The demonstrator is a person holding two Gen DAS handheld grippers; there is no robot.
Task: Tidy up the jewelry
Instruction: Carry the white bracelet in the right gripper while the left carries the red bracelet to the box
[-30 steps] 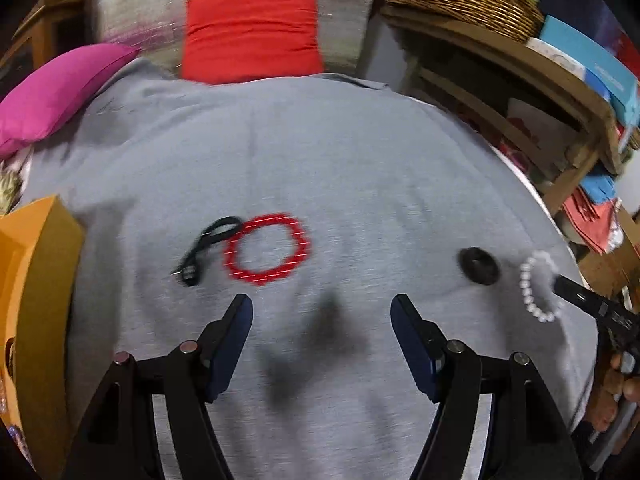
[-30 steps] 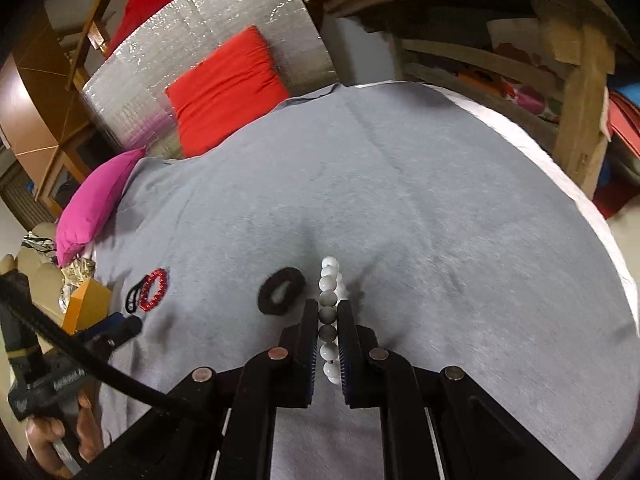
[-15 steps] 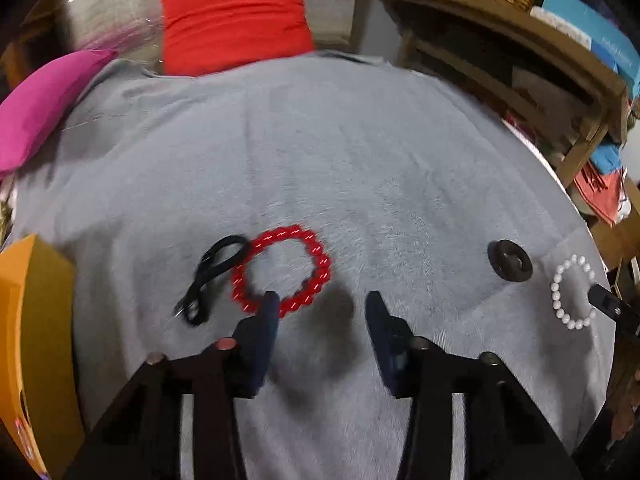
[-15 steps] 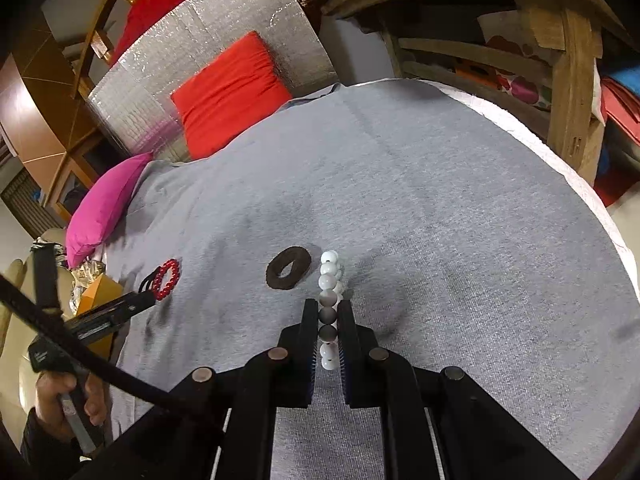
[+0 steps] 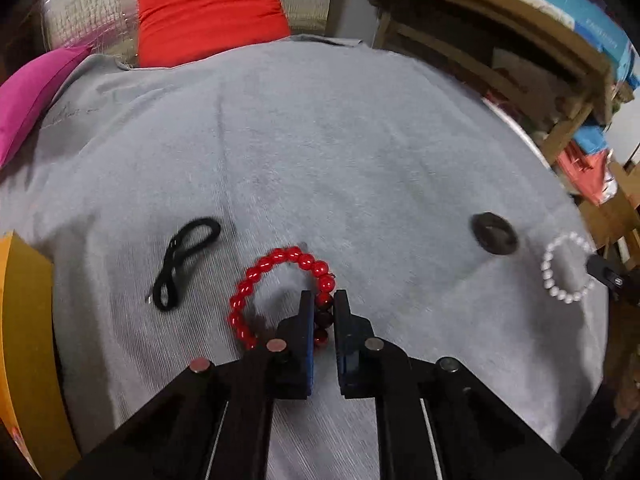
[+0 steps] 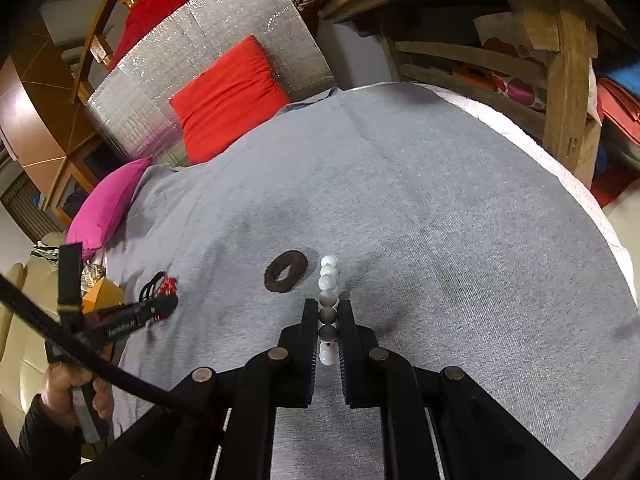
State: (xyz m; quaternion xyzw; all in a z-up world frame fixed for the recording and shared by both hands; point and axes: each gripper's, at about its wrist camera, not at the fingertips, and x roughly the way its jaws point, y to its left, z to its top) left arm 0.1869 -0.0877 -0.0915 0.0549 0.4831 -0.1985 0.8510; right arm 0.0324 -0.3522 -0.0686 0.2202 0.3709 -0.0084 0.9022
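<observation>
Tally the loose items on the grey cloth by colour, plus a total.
Red: 1, the red bead bracelet, pinched by the left gripper.
White: 1, the white bead bracelet, pinched by the right gripper.
Black or dark: 2, the black cord and the dark ring.
Total: 4

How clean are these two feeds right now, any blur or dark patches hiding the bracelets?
Left wrist view: motion blur smears the dark ring and white bracelet; the red bracelet stays fairly sharp, darkened where the fingers shade it. Right wrist view: sharper, white beads crisp but greyed between the fingers; both fisheyes bend the cloth edge.
</observation>
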